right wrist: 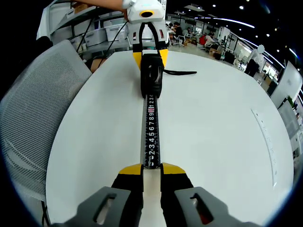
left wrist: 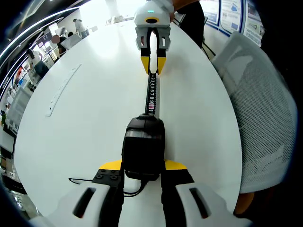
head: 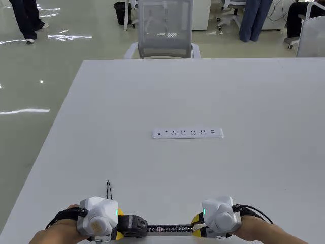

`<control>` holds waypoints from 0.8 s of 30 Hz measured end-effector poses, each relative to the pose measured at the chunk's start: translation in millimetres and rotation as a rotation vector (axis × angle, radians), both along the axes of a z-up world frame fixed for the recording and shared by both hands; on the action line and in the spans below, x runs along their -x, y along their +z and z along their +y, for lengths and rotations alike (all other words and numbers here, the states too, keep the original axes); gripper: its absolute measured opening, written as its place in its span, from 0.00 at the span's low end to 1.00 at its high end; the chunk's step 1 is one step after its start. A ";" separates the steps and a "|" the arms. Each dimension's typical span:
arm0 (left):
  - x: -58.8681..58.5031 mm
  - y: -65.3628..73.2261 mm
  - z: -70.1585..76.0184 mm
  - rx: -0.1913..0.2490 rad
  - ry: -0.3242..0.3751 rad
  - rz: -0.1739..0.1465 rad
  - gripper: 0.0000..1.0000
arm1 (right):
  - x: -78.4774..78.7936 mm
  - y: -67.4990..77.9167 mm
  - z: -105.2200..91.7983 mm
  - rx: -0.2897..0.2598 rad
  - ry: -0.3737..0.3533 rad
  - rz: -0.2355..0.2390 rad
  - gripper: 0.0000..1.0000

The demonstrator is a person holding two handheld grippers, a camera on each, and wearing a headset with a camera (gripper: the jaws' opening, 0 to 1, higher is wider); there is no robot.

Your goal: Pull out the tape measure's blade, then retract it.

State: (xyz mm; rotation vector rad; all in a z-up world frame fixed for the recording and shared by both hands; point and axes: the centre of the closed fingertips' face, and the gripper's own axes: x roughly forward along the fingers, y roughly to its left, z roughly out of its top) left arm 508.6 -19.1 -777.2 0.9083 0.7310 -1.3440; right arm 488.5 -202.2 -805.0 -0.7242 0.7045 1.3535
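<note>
An open office with a glossy pale floor [head: 35,101] lies beyond a broad white tabletop [head: 203,91]. A grey mesh chair [head: 165,28] stands at the tabletop's far edge, and people stand or sit farther back. Another mesh chair [right wrist: 38,109] shows at the near side in the right gripper view. A white power strip [head: 187,133] lies flat near the middle of the tabletop, well apart from the work.

At the near edge the left gripper [head: 119,226] and the right gripper [head: 195,227] face each other, each held in a hand. The left gripper's yellow-tipped jaws are closed against the two sides of the black tape measure [left wrist: 143,142], which sits low on the tabletop. The blade [right wrist: 151,132] is drawn out a short way in a straight line between the two grippers, just above or on the surface, with its numbers facing up. The right gripper's jaws are pressed nearly together, pinching the blade's free end between their yellow tips. A thin black strap [right wrist: 180,72] trails from the tape measure and lies loose on the tabletop beside it.
</note>
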 end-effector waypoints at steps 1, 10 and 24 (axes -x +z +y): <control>0.1 0.1 -0.1 0.000 0.000 0.000 0.25 | 0.0 0.0 -0.8 0.000 -0.001 0.001 0.11; 0.1 -0.3 0.3 -0.003 -0.001 -0.001 0.25 | 1.1 -0.4 -8.5 0.007 -0.005 0.003 0.11; 0.1 -0.5 -0.1 -0.007 -0.002 -0.001 0.25 | 1.1 -0.3 -16.9 0.011 -0.011 0.002 0.11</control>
